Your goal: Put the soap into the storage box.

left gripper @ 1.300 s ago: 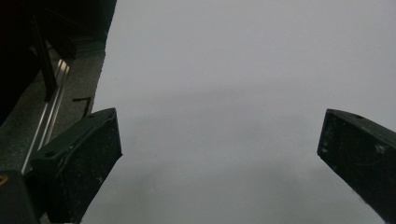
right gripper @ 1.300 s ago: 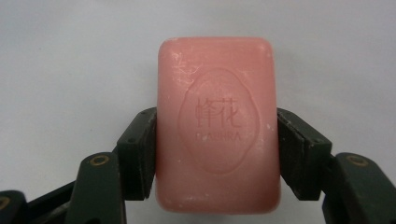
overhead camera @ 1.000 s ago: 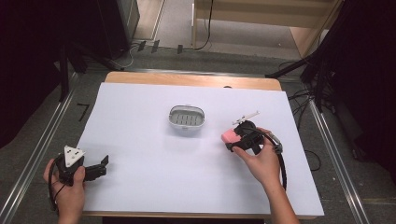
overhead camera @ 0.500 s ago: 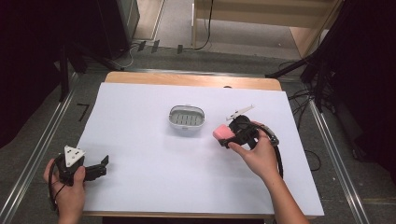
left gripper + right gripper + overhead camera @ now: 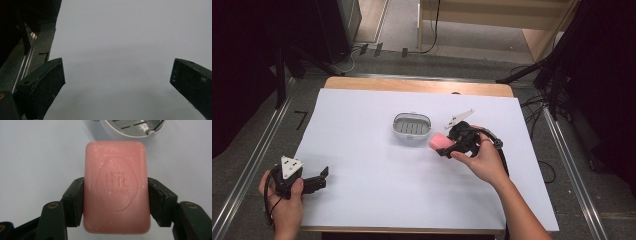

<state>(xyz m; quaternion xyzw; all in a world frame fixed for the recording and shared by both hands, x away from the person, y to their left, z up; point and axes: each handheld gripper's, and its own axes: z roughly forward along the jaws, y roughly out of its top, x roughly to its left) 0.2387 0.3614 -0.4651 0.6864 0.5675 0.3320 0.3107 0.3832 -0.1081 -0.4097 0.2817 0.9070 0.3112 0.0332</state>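
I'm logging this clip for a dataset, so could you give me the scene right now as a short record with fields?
surface: table covered by a white sheet
soap: pink bar with a stamped mark, clamped by its two long sides
right gripper: shut on the soap, just right of the dish
dish: grey oval soap dish with a slotted floor, nothing in it, near the table's middle
left gripper: open, holding nothing, near the table's front left corner

High view looked down and forward from the person's side, far enough to take in the whole white-covered table (image 5: 412, 200). Left gripper view sat low and close over bare sheet near its left edge. Right gripper view pressed close on the pink rectangular soap bar (image 5: 117, 187), with the grey oval slotted dish (image 5: 135, 127) shared with the high view (image 5: 412, 128).
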